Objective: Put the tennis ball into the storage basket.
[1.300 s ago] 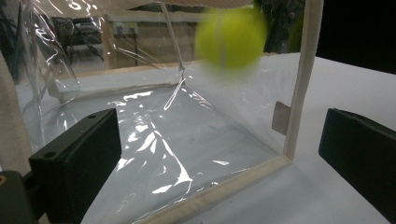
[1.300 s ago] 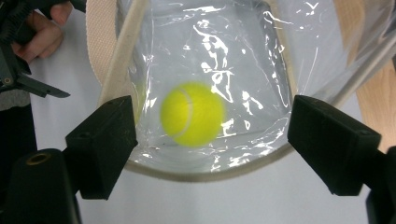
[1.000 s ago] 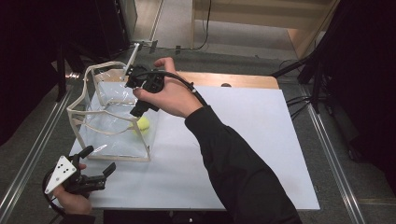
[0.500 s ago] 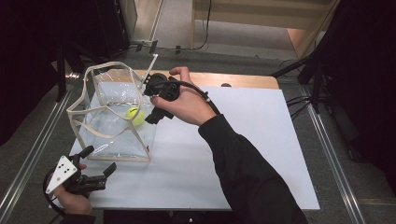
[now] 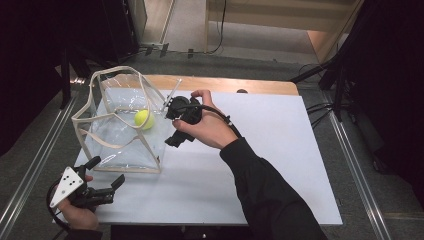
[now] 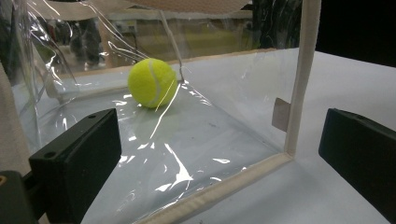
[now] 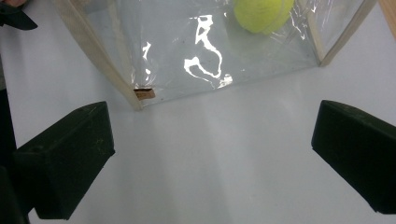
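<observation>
yellow tennis ball (image 5: pixel 144 119) sits inside the clear plastic bag (image 5: pixel 120 137), on the bag's floor, toward the far side of it from the person. bag has cream fabric trim and cream handles (image 5: pixel 112 75), stands open-topped on the white surface (image 5: pixel 280 150) at its left part. in the left gripper view the ball (image 6: pixel 152 82) shows through the clear wall, resting on the bottom panel, near a cream corner seam (image 6: pixel 299 79). in the right gripper view the ball (image 7: pixel 264 13) shows at the top edge behind the bag wall (image 7: pixel 210 56), small brown tag (image 7: pixel 144 94) at a lower corner seam.

right tongs (image 5: pixel 176 137) held in the right hand (image 5: pixel 202 127) just beside the bag's right wall, above the surface, pointing down; jaws wide apart, holding nothing, white surface between them in the right gripper view. cable (image 5: pixel 220 114) trails over the wrist.

left tongs (image 5: pixel 107 172) held low at the near-left corner of the surface, just in front of the bag's near wall, grey three-cornered plate (image 5: pixel 67 182) on top; jaws apart, nothing between them, aimed at the bag.
</observation>
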